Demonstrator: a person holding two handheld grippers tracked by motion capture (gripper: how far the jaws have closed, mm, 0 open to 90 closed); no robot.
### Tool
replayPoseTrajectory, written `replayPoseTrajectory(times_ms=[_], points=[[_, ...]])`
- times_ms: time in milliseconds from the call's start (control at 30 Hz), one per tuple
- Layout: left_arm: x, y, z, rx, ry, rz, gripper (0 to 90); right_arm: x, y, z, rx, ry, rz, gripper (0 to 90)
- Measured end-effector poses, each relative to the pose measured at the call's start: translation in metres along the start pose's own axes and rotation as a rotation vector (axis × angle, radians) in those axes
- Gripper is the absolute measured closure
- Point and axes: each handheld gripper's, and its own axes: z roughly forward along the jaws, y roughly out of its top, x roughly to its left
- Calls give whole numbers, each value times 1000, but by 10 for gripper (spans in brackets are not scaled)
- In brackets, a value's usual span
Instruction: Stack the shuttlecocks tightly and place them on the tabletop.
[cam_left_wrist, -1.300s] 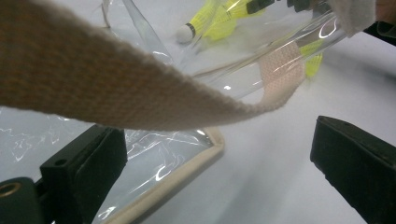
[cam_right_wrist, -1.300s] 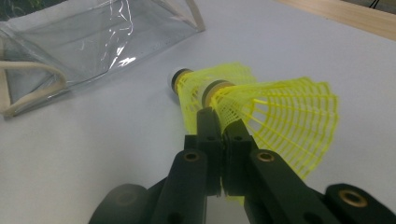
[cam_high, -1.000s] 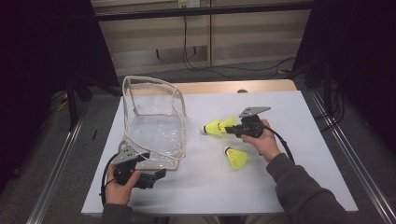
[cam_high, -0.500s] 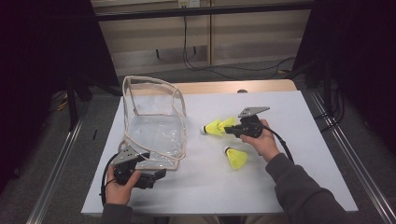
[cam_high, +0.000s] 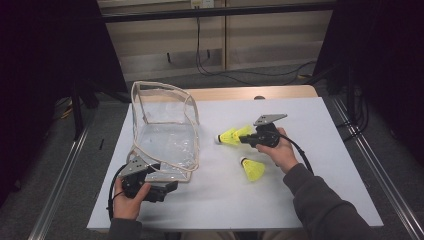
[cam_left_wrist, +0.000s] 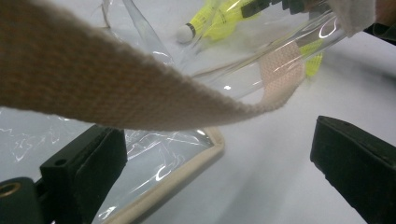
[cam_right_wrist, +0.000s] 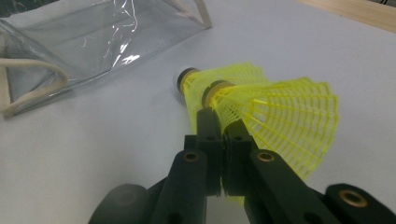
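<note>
A clear plastic bag (cam_high: 165, 135) with beige trim stands open on the white tabletop (cam_high: 320, 200). My right gripper (cam_high: 246, 139) is shut on the skirt of a yellow shuttlecock (cam_high: 230, 136), held just right of the bag with its cork toward it. In the right gripper view the jaws (cam_right_wrist: 222, 119) pinch the yellow mesh skirt (cam_right_wrist: 280, 112). A second yellow shuttlecock (cam_high: 253, 169) lies on the table near my right hand. My left gripper (cam_high: 169, 188) is open at the bag's front corner. The bag's beige strap (cam_left_wrist: 116, 93) arches over its jaws (cam_left_wrist: 217, 135).
A wooden strip (cam_high: 235, 93) runs along the table's back edge. Metal rails (cam_high: 60, 175) flank the table on both sides. Cables (cam_high: 220, 70) lie on the floor beyond. Bare white surface stretches to the right and front of the shuttlecocks.
</note>
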Motion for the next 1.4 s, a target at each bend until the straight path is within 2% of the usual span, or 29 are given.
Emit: replayPoseTrajectory(times_ms=[1400], points=[[0, 0, 1, 6, -2, 1, 37, 1, 1, 11, 12, 21, -6, 880]])
